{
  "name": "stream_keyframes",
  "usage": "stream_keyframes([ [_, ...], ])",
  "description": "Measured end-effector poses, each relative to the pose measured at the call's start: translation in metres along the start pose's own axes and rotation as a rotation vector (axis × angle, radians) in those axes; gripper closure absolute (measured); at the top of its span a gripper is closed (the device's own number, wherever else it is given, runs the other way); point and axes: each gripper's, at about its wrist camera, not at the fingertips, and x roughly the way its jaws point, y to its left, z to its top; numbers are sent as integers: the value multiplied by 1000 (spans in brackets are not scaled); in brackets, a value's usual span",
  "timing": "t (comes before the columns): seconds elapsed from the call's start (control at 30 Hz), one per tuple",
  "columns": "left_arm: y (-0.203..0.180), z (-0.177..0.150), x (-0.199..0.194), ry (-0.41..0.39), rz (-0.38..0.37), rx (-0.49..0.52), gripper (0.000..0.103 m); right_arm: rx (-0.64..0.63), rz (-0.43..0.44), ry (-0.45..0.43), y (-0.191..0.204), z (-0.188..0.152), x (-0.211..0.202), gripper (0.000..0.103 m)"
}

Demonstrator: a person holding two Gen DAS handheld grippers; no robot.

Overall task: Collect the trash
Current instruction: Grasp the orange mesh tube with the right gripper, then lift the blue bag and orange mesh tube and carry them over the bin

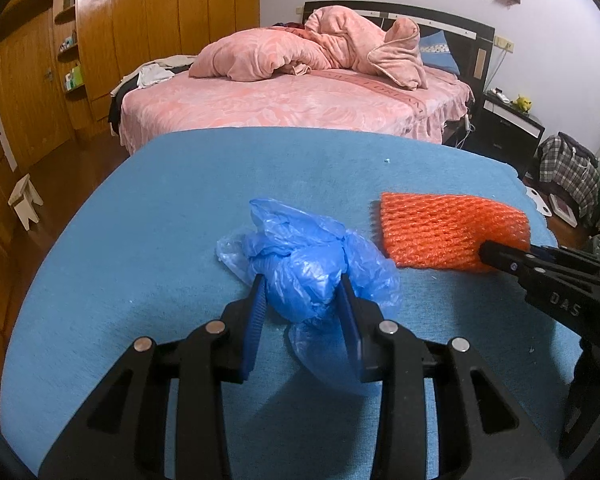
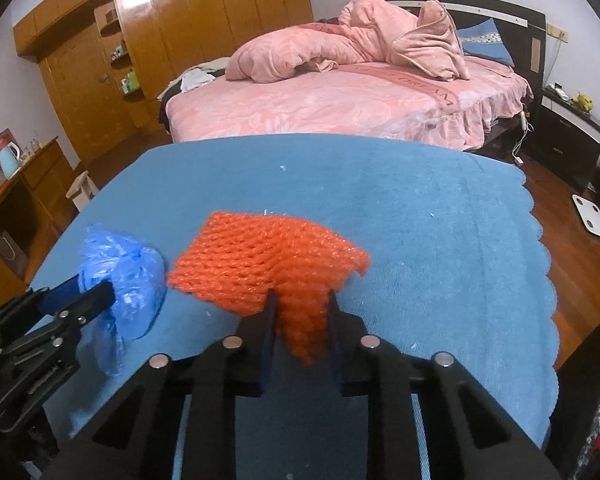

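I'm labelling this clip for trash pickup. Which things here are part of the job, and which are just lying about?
Part of the job:
- blue plastic bag, pinched in the left claw
- orange foam net, pinched in the right claw

Just lying about:
- pink bed
- wooden wardrobe
- white stool
- bathroom scale
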Motion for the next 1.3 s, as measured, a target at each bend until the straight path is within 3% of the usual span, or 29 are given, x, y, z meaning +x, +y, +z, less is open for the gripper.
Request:
stream_keyframes([
  [0.27, -3, 1, -8, -27, -9, 2, 69, 52, 5, -42, -7, -7, -30, 83],
  [0.8, -51, 8, -94, -171, -96, 40, 69, 91, -9, -186, -25, -18, -123, 83],
  [1.3, -109, -11, -163, -248, -197, 110, 69, 110, -75, -293, -53, -52, -221, 83],
])
